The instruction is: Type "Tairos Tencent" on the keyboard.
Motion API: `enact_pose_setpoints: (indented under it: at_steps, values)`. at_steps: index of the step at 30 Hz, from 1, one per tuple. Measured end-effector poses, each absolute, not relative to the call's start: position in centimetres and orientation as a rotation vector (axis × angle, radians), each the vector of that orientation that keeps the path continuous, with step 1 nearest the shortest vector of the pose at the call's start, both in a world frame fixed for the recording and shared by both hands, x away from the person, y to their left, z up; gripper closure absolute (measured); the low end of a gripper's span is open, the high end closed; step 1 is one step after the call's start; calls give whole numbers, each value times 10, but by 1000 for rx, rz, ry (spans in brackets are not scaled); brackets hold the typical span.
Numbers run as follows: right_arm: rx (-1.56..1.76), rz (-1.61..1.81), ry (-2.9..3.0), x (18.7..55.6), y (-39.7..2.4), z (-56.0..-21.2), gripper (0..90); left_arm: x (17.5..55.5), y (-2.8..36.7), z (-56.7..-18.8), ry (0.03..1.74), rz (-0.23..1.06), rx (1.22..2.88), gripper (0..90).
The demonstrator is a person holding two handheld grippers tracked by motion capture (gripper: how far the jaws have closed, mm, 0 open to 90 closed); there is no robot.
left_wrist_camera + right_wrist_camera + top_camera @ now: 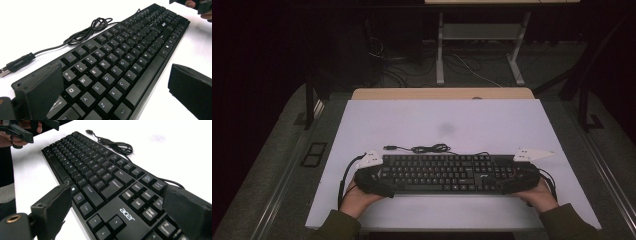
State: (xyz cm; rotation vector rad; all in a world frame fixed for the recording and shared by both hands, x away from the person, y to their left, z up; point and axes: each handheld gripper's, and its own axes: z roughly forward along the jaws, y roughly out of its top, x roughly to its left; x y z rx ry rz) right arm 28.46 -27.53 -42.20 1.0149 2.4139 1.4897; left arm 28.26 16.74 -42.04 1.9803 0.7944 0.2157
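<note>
Showing: a person at a desk, a gripper in each hand, one at each end of a keyboard.
Desk [442,120]: white top across the middle of the high view, dark floor around it.
Keyboard [444,172]: black, lying flat in the lower centre of the high view, long side toward the person.
Left gripper [374,184]: lower left, jaws spread wide around the keyboard's left end; in the left gripper view one jaw sits at the far edge, the other stands off the near edge.
Right gripper [516,184]: lower right, jaws likewise released, straddling the right end.
Cable [429,148]: thin, black, coiled just behind the keyboard.
USB plug [3,72]: loose on the desk.
</note>
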Motion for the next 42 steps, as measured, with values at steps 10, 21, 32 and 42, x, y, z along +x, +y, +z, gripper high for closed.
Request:
enact_pose_setpoints:
  at_steps: [10, 21, 32, 42]
  values:
    - [996, 1523, 2425, 293, -261, -422, 85, 282, 166, -420, 791, 207, 1967, 0]
    - [971, 1537, 2449, 301, -249, -422, 85, 283, 167, -423, 792, 193, 1957, 0]
    - [920, 1538, 2495, 306, -234, -424, 146, 283, 167, -424, 803, 184, 1941, 0]
    - [866, 1537, 2531, 307, -226, -421, 266, 284, 165, -423, 797, 188, 1950, 0]
